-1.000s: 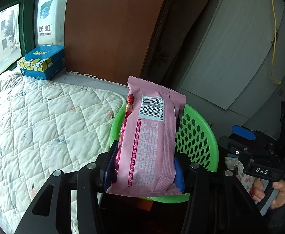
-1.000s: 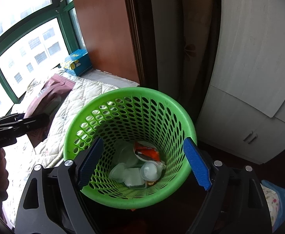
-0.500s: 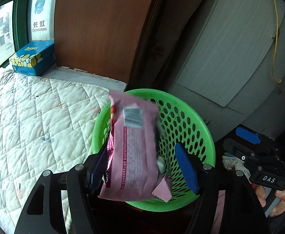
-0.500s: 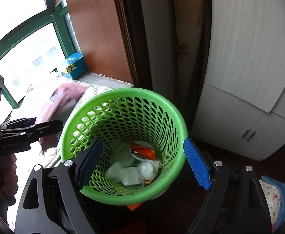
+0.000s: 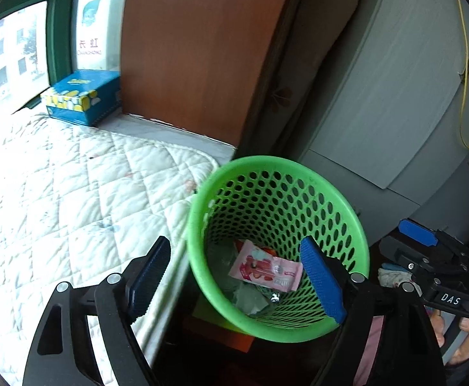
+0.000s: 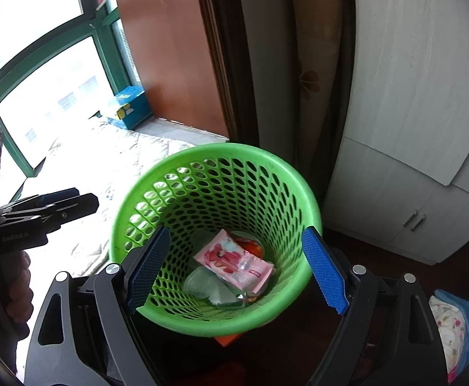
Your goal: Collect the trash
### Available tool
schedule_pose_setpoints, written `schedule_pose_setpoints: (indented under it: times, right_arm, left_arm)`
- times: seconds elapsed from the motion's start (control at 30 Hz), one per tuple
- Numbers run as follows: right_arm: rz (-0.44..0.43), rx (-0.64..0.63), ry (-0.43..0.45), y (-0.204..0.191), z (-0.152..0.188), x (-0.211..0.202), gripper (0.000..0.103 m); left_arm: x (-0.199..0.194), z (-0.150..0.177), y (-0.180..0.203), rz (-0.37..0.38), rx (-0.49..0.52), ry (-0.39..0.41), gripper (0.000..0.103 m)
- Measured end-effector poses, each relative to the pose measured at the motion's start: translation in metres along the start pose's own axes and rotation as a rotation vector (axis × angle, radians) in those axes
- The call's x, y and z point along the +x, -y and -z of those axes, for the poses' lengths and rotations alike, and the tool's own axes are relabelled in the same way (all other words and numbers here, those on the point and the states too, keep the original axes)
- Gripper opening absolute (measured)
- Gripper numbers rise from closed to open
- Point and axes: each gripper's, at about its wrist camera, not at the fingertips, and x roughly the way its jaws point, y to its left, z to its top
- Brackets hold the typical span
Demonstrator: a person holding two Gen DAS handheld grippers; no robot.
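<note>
A pink snack packet [image 5: 266, 270] lies at the bottom of the green perforated basket [image 5: 266, 165], on top of clear plastic cups and other wrappers. My left gripper [image 5: 234, 278] hovers over the basket's near rim, its jaws opening, and nothing sits between its blue pads. In the right wrist view the same packet [image 6: 234, 263] rests inside the basket [image 6: 218, 151]. My right gripper [image 6: 234, 270] stands open above the near rim, empty. The left gripper [image 6: 73, 197] shows at that view's left edge, held by a hand.
A white quilted mattress [image 5: 57, 193] borders the basket on the left, with a blue tissue box [image 5: 80, 96] on the window ledge. A brown wooden panel [image 5: 195, 48] and grey wardrobe doors [image 5: 395, 96] stand behind. A floral cloth [image 6: 453, 321] lies on the dark floor at right.
The left jaws spread apart and the pink packet slipped out of them, falling into the basket. The right gripper kept still and open.
</note>
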Motion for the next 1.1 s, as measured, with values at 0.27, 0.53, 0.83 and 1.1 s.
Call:
schedule_pose_setpoints:
  times: [0.27,0.53,0.83,1.1]
  right_arm:
    - [-0.061,-0.035,0.002,-0.028,-0.005,0.003,0.085]
    - [-0.104,-0.09,0.027,-0.067,-0.013,0.004,0.086]
    - [-0.148,-0.146,0.039,-0.105,-0.022,0.011,0.09]
    - [-0.181,-0.164,0.054,-0.128,-0.029,0.017,0.092]
  left_arm:
    - [-0.034,0.006,-0.027,-0.109,-0.035,0.066,0.087]
    - [-0.066,0.016,-0.061,-0.222,-0.093,0.115,0.091]
    - [-0.101,0.032,-0.107,-0.344,-0.174,0.137,0.093]
    - [-0.134,0.049,-0.134,-0.424,-0.232,0.174,0.096]
